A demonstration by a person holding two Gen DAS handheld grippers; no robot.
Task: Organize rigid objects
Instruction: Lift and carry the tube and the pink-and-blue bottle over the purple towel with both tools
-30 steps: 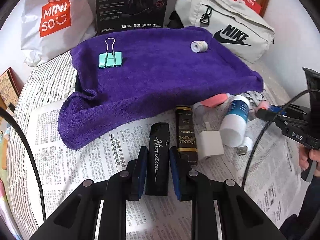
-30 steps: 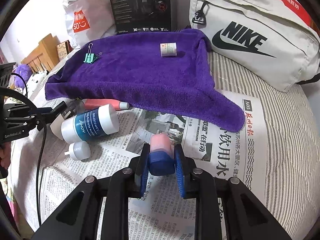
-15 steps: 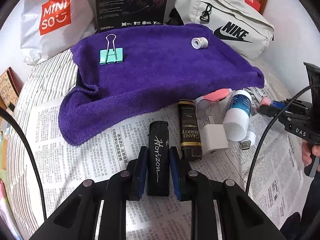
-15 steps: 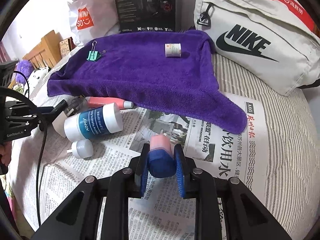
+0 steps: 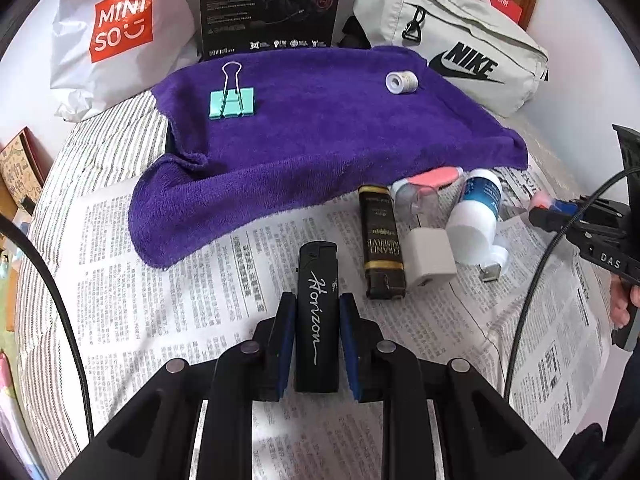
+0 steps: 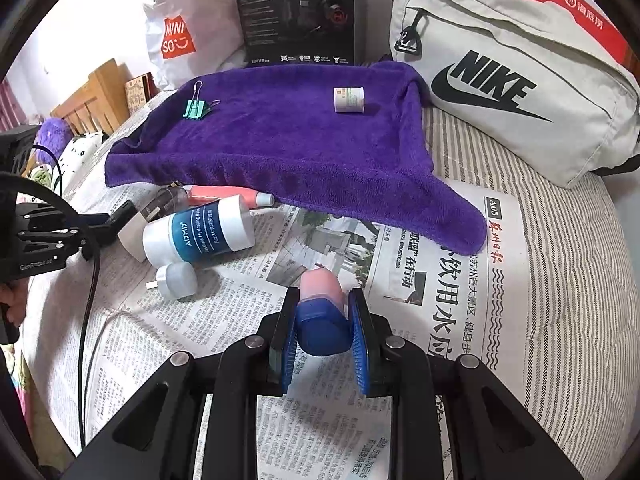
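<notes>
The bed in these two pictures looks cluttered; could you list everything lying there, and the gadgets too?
purple towel: 1, purple, spread on the bed
binder clip: 1, mint green, on the towel's left part
small roll: 1, white, on the towel's right part
newspaper: several sheets, under the loose items
Horizon lighter: 1, black, in the left gripper
gold-print lighter: 1, black, on the newspaper
charger plug: 1, white, beside that lighter
blue-label bottle: 1, white, lying down
pink tube: 1, at the towel's edge
pink-and-blue item: 1, in the right gripper
Nike bag: 1, grey, behind
Miniso bag: 1, white, behind
black box: 1, behind
left gripper: shut on the lighter
right gripper: shut on the item
</notes>
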